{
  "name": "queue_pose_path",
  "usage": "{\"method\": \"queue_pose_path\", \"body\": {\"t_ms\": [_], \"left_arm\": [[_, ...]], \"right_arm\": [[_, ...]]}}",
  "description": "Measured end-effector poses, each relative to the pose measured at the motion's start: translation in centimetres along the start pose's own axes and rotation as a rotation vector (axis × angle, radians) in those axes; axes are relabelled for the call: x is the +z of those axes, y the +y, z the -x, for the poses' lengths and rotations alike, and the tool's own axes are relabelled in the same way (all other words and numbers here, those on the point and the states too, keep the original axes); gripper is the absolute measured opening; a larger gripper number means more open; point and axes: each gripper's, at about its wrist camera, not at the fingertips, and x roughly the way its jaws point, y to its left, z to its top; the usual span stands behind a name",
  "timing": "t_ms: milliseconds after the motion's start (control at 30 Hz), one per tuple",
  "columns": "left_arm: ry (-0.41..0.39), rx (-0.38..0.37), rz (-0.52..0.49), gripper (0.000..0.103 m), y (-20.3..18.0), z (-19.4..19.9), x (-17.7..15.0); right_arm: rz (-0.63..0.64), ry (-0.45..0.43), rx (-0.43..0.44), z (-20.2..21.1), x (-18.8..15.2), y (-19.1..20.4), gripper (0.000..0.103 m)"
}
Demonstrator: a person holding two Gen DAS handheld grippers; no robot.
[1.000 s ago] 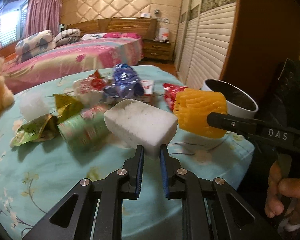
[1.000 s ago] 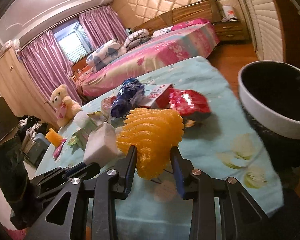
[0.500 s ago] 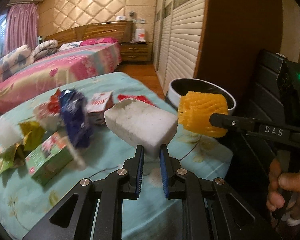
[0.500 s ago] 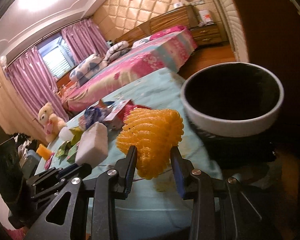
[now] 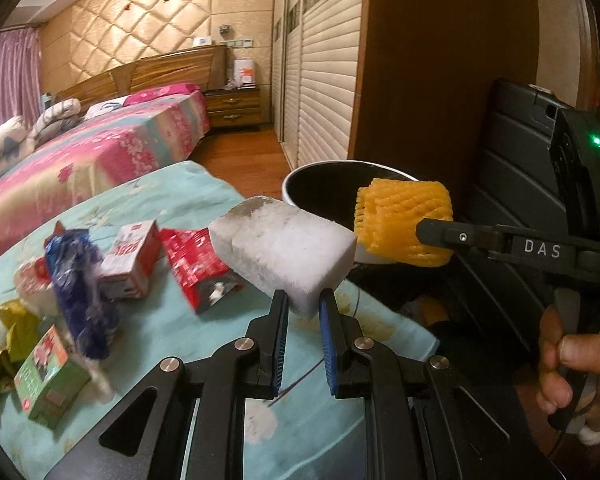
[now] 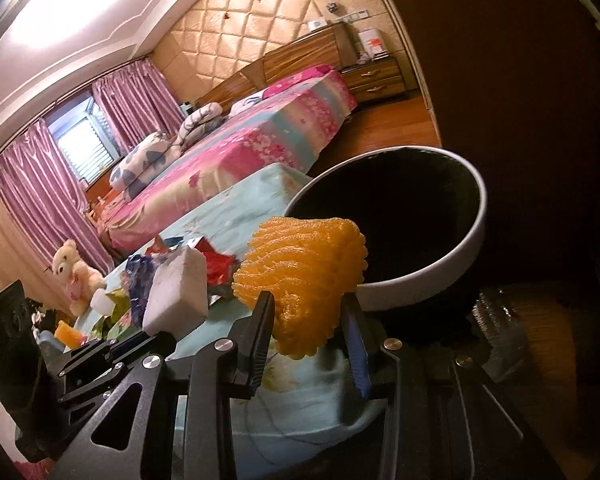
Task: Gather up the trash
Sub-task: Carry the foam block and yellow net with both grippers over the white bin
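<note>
Left wrist view: the left gripper (image 5: 303, 308) pinches a white foam block (image 5: 284, 258) above the teal cloth (image 5: 172, 328). Beside it, the right gripper (image 6: 306, 314) clamps an orange foam net (image 6: 302, 276), seemingly at the rim of the white bin (image 6: 474, 236). Wrappers (image 5: 198, 268) lie behind.

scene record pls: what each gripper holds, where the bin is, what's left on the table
left gripper: shut on white foam block
right gripper: shut on orange foam net
bin: white rim, dark inside, past the table edge, just beyond both held items
table: blue wrapper, red packet, small cartons, green box
</note>
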Motion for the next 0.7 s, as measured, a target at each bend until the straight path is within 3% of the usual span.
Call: {"method": "queue_pose_path", "body": {"t_ms": [700], "left_arm": [[0.021, -0.052, -0.064, 0.014, -2.8, -5.7, 5.1]], "right_arm": [[-0.038, 0.018, -0.087, -1.4, 3.4, -4.1, 0.035]]}}
